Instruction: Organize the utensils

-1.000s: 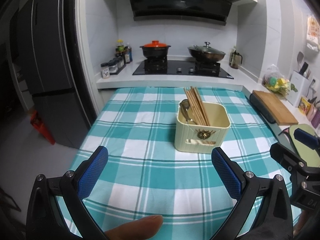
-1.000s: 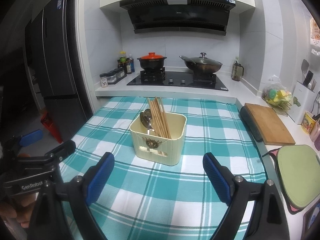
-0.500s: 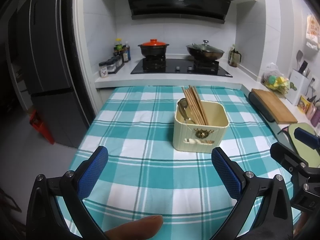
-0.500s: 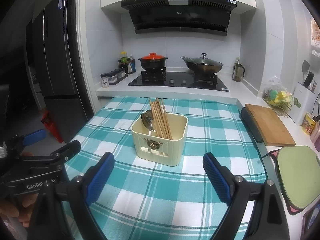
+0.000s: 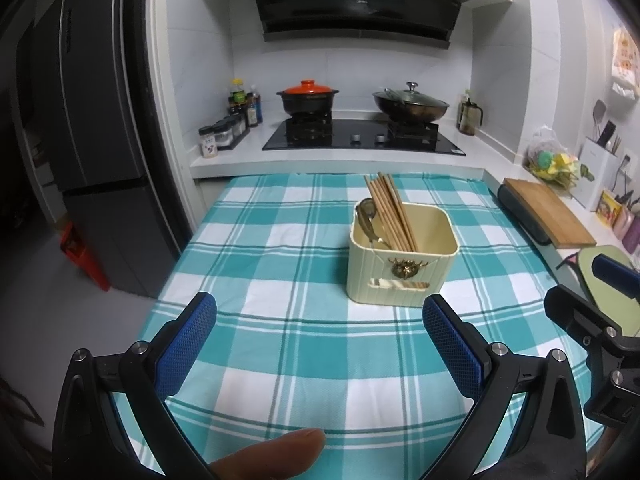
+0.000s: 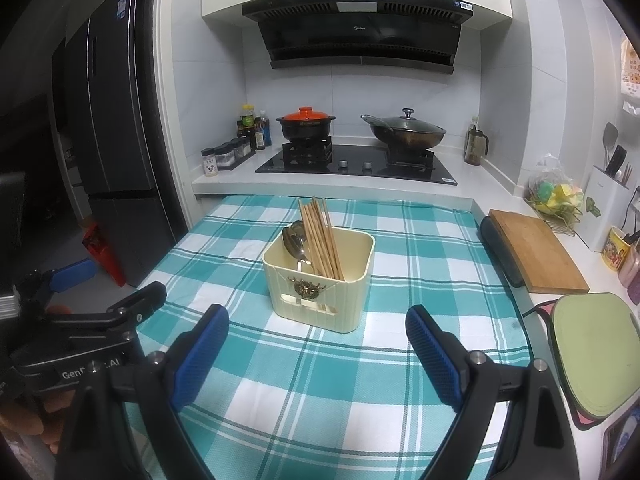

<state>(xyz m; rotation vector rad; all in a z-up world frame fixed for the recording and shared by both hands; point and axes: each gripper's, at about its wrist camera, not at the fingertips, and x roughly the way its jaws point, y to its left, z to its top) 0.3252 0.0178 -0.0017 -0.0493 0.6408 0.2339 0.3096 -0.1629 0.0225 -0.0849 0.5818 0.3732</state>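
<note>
A cream square utensil holder (image 5: pixel 400 272) (image 6: pixel 320 292) stands on the teal-and-white checked tablecloth (image 5: pixel 280 320) (image 6: pixel 400 380). Several wooden chopsticks (image 5: pixel 390 212) (image 6: pixel 320 236) and metal spoons (image 5: pixel 368 216) (image 6: pixel 294 240) lean inside it. My left gripper (image 5: pixel 318 312) hovers open over the cloth, nearer than the holder, with nothing between its blue pads. My right gripper (image 6: pixel 316 322) is open too, just in front of the holder, and holds nothing. Each gripper shows at the edge of the other's view.
Behind the table is a counter with a gas hob (image 6: pixel 356 166), an orange-lidded pot (image 6: pixel 306 122), a lidded wok (image 6: pixel 404 132) and spice jars (image 6: pixel 224 156). A wooden cutting board (image 6: pixel 536 248) and green mat (image 6: pixel 592 348) lie right. A dark fridge (image 5: pixel 100 140) stands left.
Both views tilt slightly, so the holder sits a little lower in the frame. The grippers stay open and nothing on the table has moved.
</note>
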